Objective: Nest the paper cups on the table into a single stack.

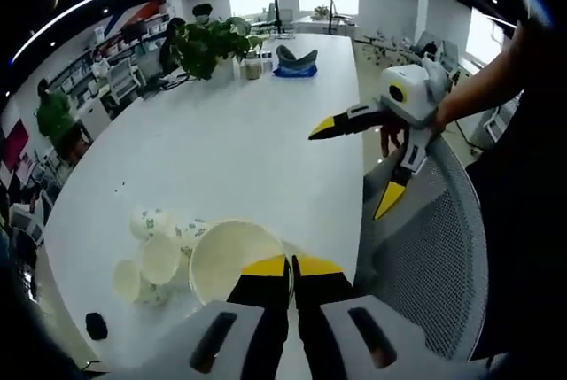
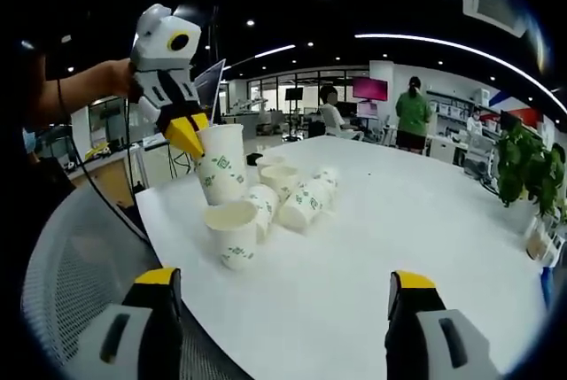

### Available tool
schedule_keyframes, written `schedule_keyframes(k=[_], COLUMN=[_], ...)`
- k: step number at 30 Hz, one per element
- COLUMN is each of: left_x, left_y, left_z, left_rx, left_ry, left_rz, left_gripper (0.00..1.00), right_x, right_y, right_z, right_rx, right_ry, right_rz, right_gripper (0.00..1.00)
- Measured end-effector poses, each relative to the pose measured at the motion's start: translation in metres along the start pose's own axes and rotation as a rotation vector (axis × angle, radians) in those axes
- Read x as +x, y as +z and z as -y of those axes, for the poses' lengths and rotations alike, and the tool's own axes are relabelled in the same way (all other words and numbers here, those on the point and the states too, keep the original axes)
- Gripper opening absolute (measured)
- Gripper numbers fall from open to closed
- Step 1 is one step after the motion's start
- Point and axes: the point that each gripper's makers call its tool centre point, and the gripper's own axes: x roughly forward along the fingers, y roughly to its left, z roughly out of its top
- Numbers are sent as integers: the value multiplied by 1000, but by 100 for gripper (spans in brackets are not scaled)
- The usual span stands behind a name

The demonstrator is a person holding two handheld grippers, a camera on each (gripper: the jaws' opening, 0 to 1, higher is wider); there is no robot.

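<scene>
The right gripper point(image 2: 279, 309) hangs wide open over the white worktop point(image 2: 399, 221). Past it, the left gripper point(image 1: 291, 265) pinches a paper cup's point(image 2: 221, 163) rim above the loose cups point(image 2: 283, 194). A mesh chair point(image 2: 80, 265) stands beside them; plants point(image 1: 213, 43) stand beyond.

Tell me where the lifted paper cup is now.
In the right gripper view, the lifted cup is at left, gripped at its rim by the left claw, above the other cups on the white table.
</scene>
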Motion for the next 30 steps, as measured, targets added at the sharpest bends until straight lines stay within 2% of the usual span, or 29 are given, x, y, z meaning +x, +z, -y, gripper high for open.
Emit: schedule_keyframes(k=[17, 30], left_x=[22, 34], left_y=[-20, -30], left_z=[4, 6], left_rx=[68, 83], left_ry=[-25, -48], left_rz=[-93, -124], left_gripper=[0, 0], right_x=[0, 0], right_y=[-3, -4], right_z=[2, 2], right_rx=[-1, -3], right_ry=[-13, -11], right_rz=[-14, -15], right_gripper=[96, 96])
